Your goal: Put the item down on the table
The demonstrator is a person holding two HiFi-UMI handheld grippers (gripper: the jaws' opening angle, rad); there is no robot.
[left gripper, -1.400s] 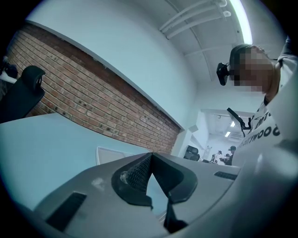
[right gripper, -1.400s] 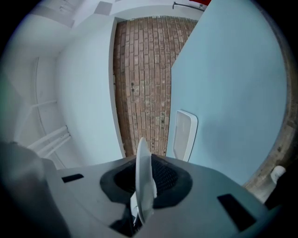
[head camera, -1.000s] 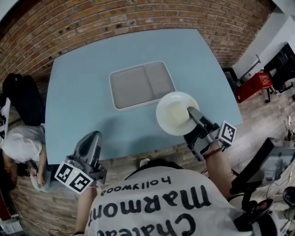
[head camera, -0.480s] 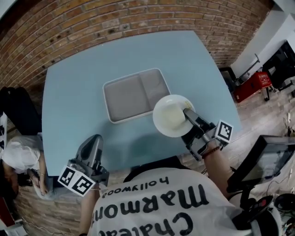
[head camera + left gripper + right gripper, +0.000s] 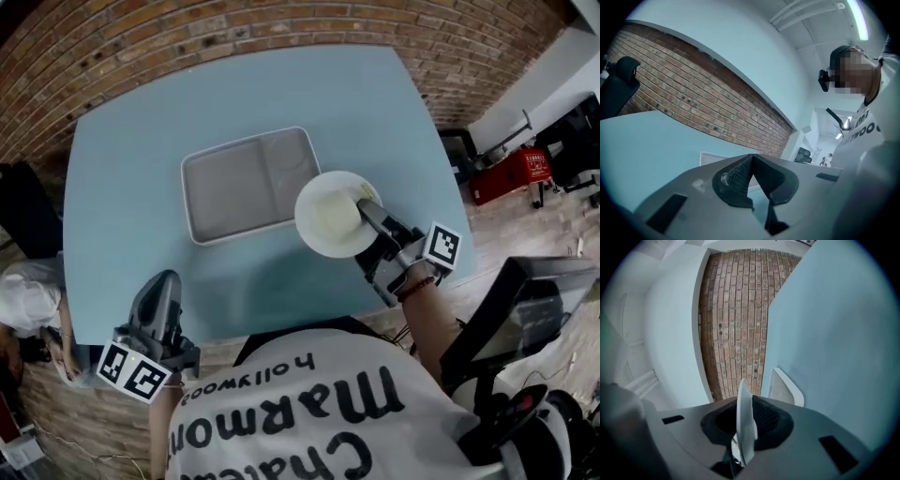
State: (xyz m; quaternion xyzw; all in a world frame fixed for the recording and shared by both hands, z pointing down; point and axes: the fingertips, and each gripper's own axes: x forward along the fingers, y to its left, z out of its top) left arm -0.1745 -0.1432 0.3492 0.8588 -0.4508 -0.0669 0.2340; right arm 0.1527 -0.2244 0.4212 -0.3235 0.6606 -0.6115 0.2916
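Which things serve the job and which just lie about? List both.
Job: plate, gripped by the right gripper; table.
Lying about: tray; left gripper, shut and empty.

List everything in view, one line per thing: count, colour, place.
table: 1, light blue, centre
brick wall: 1, red-brown, beyond the table's far edge
tray: 1, grey with a white rim, two empty compartments, mid-table
plate: 1, white, at the tray's near right corner, held by its rim
chair: 1, black, left of the table
red case: 1, on the floor at right
bystander: 1, white top, left edge
left hand-held gripper: 1, grey, shut and empty, near left table edge
right hand-held gripper: 1, grey, shut on the plate
shirt: 1, white with dark lettering, bottom
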